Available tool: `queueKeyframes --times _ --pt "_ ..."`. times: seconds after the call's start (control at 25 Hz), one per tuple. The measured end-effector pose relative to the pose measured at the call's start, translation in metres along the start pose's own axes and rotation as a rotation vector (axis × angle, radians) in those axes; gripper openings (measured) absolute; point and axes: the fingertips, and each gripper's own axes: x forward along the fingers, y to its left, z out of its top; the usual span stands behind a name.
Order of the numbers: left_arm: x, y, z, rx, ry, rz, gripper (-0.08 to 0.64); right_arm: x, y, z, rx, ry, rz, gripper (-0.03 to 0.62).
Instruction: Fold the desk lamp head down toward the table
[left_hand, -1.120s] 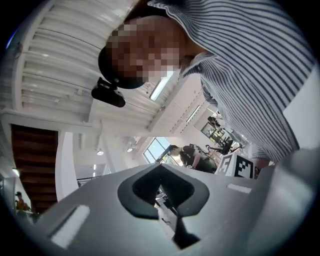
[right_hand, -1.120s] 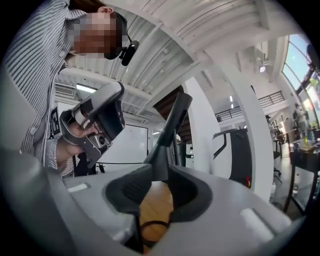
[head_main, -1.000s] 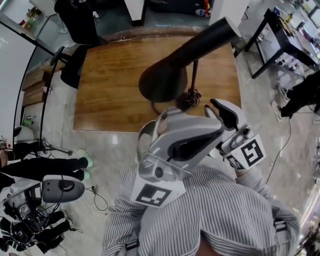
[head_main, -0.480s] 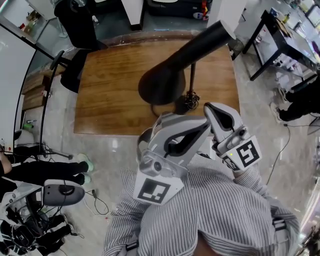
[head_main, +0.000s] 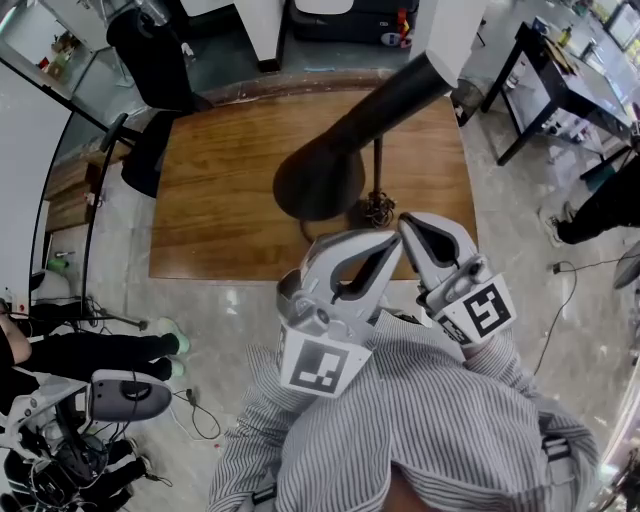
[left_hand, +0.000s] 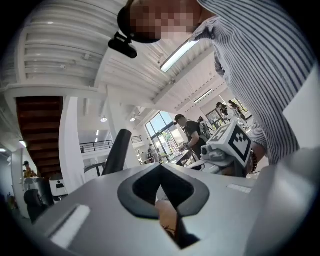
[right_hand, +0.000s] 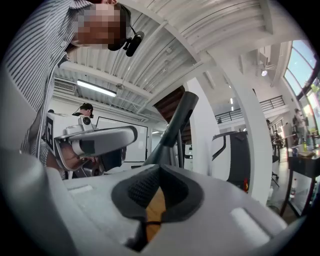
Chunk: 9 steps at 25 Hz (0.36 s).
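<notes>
The black desk lamp with a long cone-shaped metal head (head_main: 345, 140) stood on the brown wooden table (head_main: 220, 200) at twelve o'clock from both tongs, its wide mouth slanting toward seven o'clock and its narrow tail toward one o'clock above a thin black stem (head_main: 377, 165). The left gripper (head_main: 385, 245) and the right gripper (head_main: 418, 226) were each pinched fully together on nothing, near the table's near edge. The head looked rigid, smooth and probably slippery on a stem that might tip, so gripping the narrower tube while steadying the stem seemed wisest.
</notes>
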Motion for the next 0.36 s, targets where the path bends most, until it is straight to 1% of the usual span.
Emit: queueKeyframes --times 0.16,0.36 --pt "0.003 0.002 -0.024 -0.045 0.103 0.006 0.005 0.002 0.001 -0.001 0.002 0.006 0.005 0.001" --pt "0.006 0.000 -0.037 -0.081 0.176 0.016 0.005 -0.002 0.000 -0.003 0.035 0.034 0.001 0.002"
